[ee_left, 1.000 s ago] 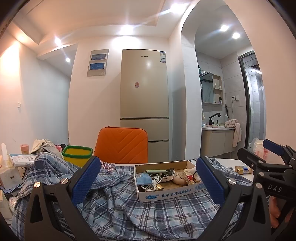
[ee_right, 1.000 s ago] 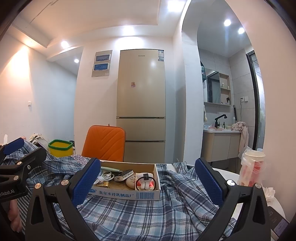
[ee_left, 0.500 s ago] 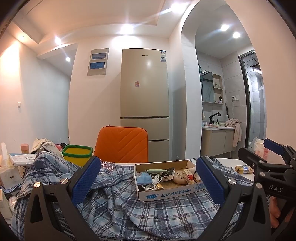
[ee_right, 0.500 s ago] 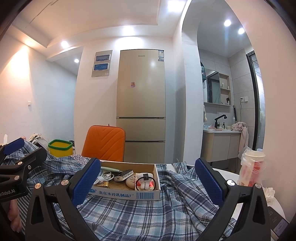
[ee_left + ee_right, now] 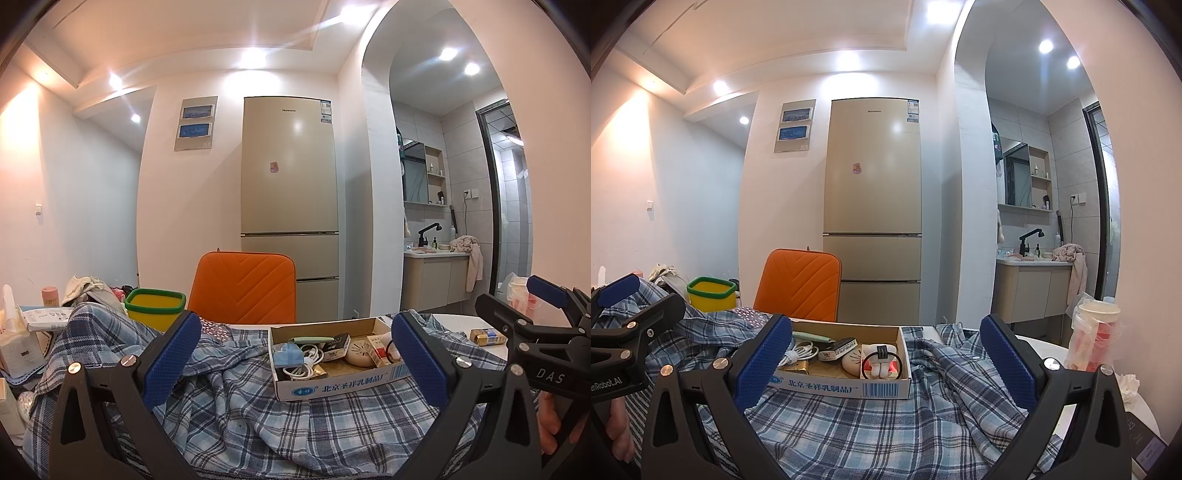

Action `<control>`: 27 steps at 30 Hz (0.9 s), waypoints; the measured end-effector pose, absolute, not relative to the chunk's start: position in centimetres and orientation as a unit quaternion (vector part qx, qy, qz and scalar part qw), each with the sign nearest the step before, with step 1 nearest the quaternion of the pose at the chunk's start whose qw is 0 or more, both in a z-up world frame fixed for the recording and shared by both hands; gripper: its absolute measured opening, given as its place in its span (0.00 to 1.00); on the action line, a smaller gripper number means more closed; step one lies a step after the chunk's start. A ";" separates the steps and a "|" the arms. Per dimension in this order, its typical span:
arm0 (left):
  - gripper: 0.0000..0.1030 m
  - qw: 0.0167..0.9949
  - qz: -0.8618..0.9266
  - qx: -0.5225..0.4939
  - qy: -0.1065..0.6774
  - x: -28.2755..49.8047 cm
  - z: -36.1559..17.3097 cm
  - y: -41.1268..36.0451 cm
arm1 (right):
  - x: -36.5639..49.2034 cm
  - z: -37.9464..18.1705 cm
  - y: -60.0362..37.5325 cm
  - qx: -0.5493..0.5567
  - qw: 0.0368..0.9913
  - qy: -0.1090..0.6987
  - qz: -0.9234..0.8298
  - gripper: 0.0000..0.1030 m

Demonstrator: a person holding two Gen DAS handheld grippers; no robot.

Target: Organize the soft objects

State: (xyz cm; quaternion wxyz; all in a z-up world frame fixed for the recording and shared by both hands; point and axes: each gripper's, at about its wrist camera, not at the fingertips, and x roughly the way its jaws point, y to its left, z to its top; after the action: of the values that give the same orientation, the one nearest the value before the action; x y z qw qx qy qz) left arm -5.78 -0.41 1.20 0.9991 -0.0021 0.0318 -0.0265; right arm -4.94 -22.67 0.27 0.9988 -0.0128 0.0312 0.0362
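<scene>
A crumpled blue plaid shirt (image 5: 258, 413) lies spread over the table; it also fills the lower part of the right wrist view (image 5: 886, 424). A shallow cardboard box (image 5: 343, 384) of small items sits on the shirt, also seen in the right wrist view (image 5: 846, 384). My left gripper (image 5: 295, 354) is open and empty, low over the shirt, in front of the box. My right gripper (image 5: 886, 354) is open and empty, just right of the left one, also in front of the box. Each gripper shows at the edge of the other's view.
An orange chair (image 5: 242, 288) stands behind the table, with a fridge (image 5: 290, 206) beyond. A yellow bin with a green rim (image 5: 155, 306) and tissue packs (image 5: 14, 339) are at left. A plastic cup (image 5: 1093, 336) stands at right, near a small yellow box (image 5: 485, 336).
</scene>
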 end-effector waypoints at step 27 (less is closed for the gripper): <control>1.00 0.999 -0.025 -0.001 0.036 -5.6 1.0 -0.5 | -5.0 0.3 -22.8 -0.013 0.999 0.032 0.036 1.00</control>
State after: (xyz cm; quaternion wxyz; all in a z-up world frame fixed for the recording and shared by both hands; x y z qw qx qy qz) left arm -5.60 -0.52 0.99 0.9990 -0.0013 0.0358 -0.0250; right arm -4.98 -22.79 0.29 0.9987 -0.0133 0.0320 0.0365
